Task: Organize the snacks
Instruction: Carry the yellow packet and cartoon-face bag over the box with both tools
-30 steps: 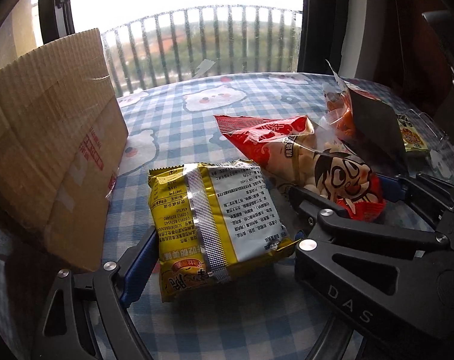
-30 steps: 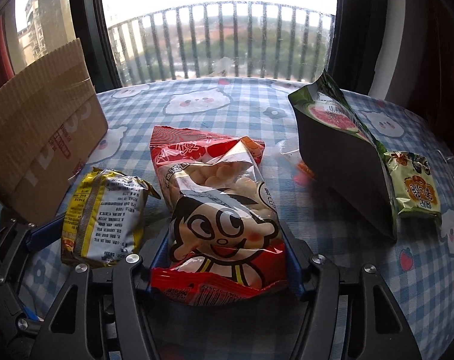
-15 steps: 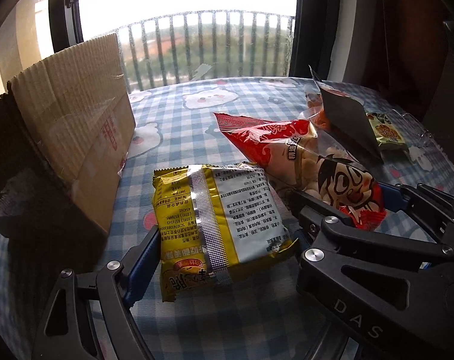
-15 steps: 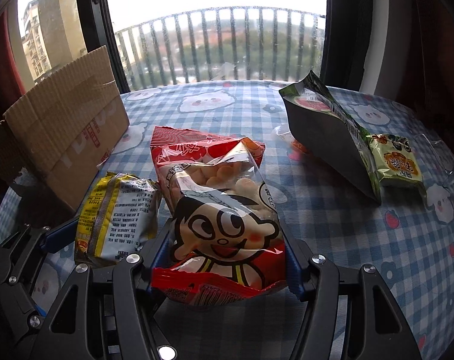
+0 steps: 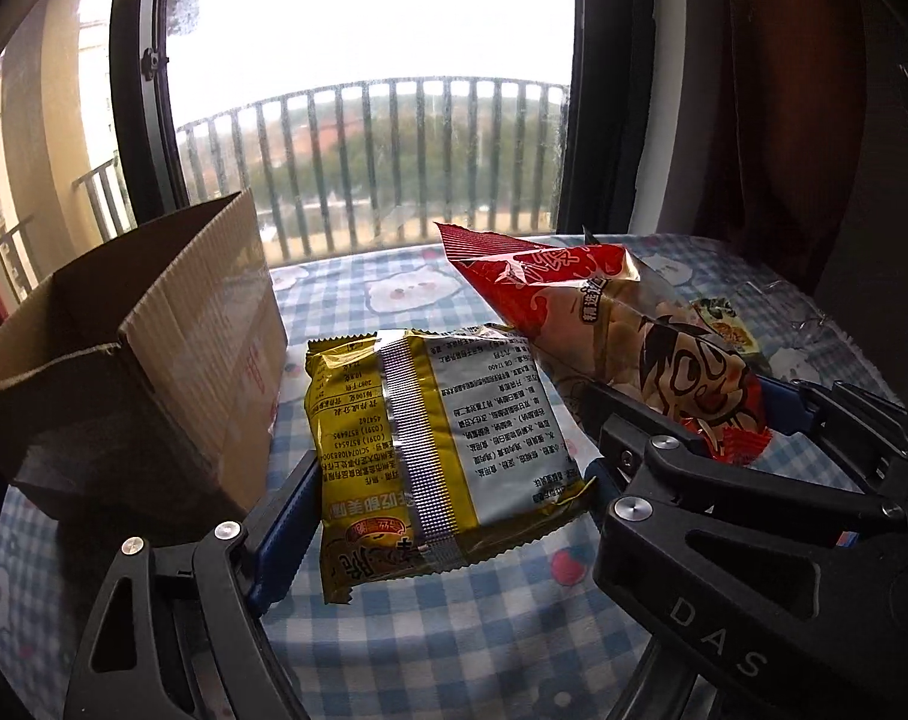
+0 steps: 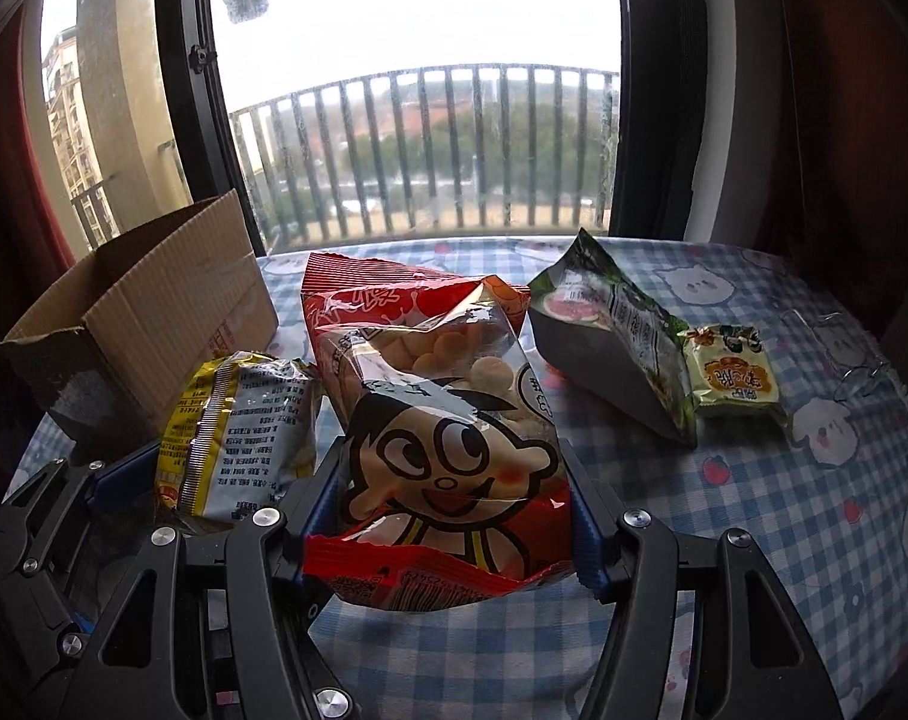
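My left gripper point(image 5: 448, 480) is shut on a yellow instant noodle packet point(image 5: 442, 438), back side up, held clear of the blue checked tablecloth point(image 5: 454, 630). Beside it on the right, my right gripper point(image 6: 454, 510) is shut on the lower end of a red snack bag with a cartoon face point(image 6: 448, 420), also lifted. In the right wrist view the noodle packet point(image 6: 238, 420) and left gripper point(image 6: 94, 480) show at the left. In the left wrist view the red bag point(image 5: 604, 312) and right gripper point(image 5: 736, 420) sit at the right. An open cardboard box point(image 5: 184, 348) stands at the left, its inside dark.
A green and grey snack bag point(image 6: 616, 336) lies on the table's right half, with a small yellow-green packet point(image 6: 730, 372) next to it. The cardboard box point(image 6: 154, 300) stands near the table's left edge. A window with a balcony railing runs behind the table.
Both grippers have risen with their packets, which now hang above the cloth. The box's open top has come into view, lower and closer at the left.
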